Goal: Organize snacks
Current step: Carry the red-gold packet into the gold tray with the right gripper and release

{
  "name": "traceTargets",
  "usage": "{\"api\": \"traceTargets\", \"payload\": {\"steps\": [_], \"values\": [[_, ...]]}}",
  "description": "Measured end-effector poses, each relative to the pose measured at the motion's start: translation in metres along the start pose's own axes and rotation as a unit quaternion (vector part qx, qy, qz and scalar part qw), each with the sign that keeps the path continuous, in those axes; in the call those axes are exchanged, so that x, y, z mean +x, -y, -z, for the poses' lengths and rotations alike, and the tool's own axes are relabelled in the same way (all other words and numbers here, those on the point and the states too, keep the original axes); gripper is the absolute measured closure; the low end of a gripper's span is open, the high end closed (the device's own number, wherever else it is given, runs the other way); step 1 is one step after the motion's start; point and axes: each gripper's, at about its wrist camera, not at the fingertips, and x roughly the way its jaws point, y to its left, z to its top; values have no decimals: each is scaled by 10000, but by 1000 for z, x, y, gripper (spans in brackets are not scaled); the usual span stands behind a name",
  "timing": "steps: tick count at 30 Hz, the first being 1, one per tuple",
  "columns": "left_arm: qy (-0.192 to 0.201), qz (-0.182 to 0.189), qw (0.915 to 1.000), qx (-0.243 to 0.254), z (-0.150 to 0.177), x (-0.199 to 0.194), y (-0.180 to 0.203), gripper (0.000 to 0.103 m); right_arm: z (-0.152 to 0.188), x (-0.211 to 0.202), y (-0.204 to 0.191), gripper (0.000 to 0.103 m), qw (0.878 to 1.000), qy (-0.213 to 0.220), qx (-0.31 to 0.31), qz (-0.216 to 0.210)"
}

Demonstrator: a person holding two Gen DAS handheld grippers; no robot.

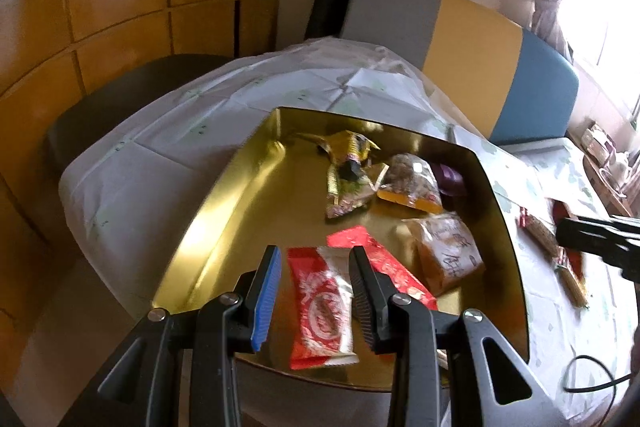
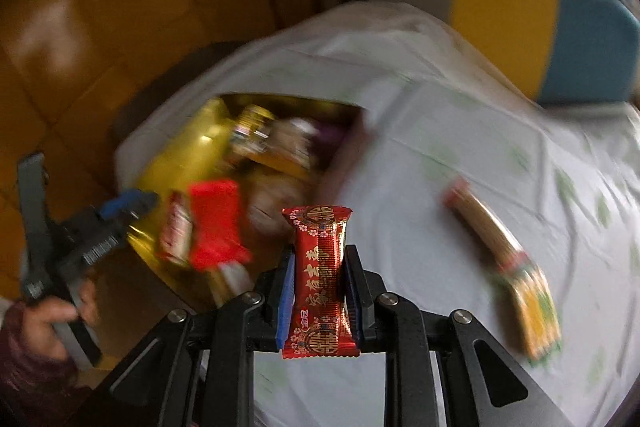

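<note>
A gold tray (image 1: 224, 211) stands on the white-clothed table and holds several snack packets. My left gripper (image 1: 316, 287) hovers over the tray's near edge with its jaws a little apart. A red-and-white packet (image 1: 320, 307) shows between them, with a gap beside the blue pad. A plain red packet (image 1: 392, 267) lies behind the right finger. In the blurred right wrist view, my right gripper (image 2: 318, 287) is shut on a red-and-gold packet (image 2: 318, 267), held upright above the table right of the tray (image 2: 180, 155). A long striped snack bar (image 2: 504, 263) lies on the cloth.
The tray also holds a gold wrapper (image 1: 348, 147), a clear bag of brown bits (image 1: 412, 183) and an orange-brown bag (image 1: 448, 251). A grey, yellow and blue bench back (image 1: 472, 27) lines the far side. A black cable (image 1: 588, 375) lies near the front right.
</note>
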Motion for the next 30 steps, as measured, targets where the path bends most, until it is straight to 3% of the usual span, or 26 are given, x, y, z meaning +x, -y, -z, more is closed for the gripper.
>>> {"api": "traceTargets", "payload": {"steps": [5,12,17,21,30], "values": [[-57,-112,9999,-91,2,3,-10,68,-28,57,-48,80,9986,-314,-185,-377],[-104,-159,9997,-149,6,7,-17,68,-18,128,-62,77,9950,-970,-153,-178],[-99,-127,9998,-113,6,7,-14,68,-12,124,-54,76,9955,-917,-44,-232],[-78,-108,9999,-57,6,4,-11,68,-8,111,-53,64,9970,-732,23,-259],[9,-57,10000,66,5,-4,-2,68,-5,57,-38,56,9997,-151,119,-160]]}}
